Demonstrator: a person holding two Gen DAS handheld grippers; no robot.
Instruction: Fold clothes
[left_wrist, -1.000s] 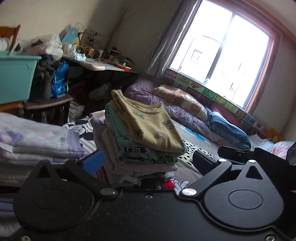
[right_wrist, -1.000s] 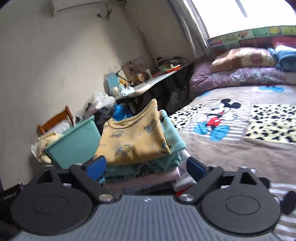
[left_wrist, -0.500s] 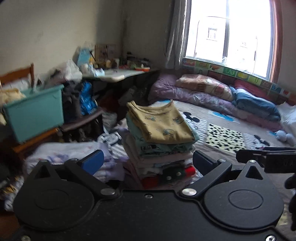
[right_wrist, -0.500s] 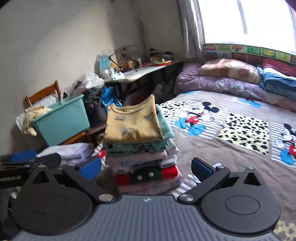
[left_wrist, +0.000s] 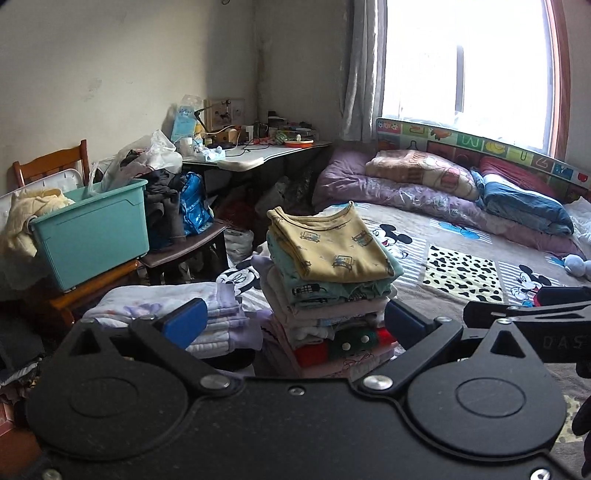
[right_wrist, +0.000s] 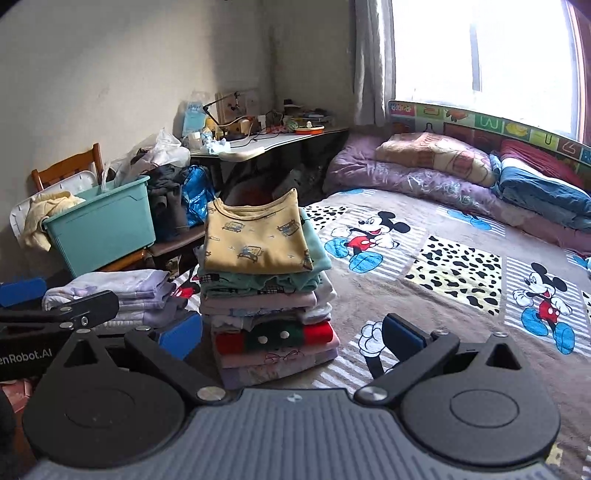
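A tall stack of folded clothes (left_wrist: 328, 291) stands on the bed's near left corner, topped by a folded yellow shirt (left_wrist: 332, 245); it also shows in the right wrist view (right_wrist: 266, 291), with the yellow shirt (right_wrist: 255, 240) on top. A lower pile of folded white and lilac clothes (left_wrist: 173, 314) lies left of it. My left gripper (left_wrist: 293, 325) is open and empty, held back from the stack. My right gripper (right_wrist: 291, 334) is open and empty, also short of the stack. Each gripper shows at the edge of the other's view.
The bed has a Mickey Mouse blanket (right_wrist: 443, 273) with folded quilts and pillows (left_wrist: 424, 184) by the window. A teal bin (left_wrist: 92, 229) with a yellow cloth sits on a wooden chair at left. A cluttered desk (left_wrist: 251, 151) and dark clothes stand behind.
Both grippers have pulled back and up from the stack, which now looks smaller and farther. The stack itself has not moved. Both stay open.
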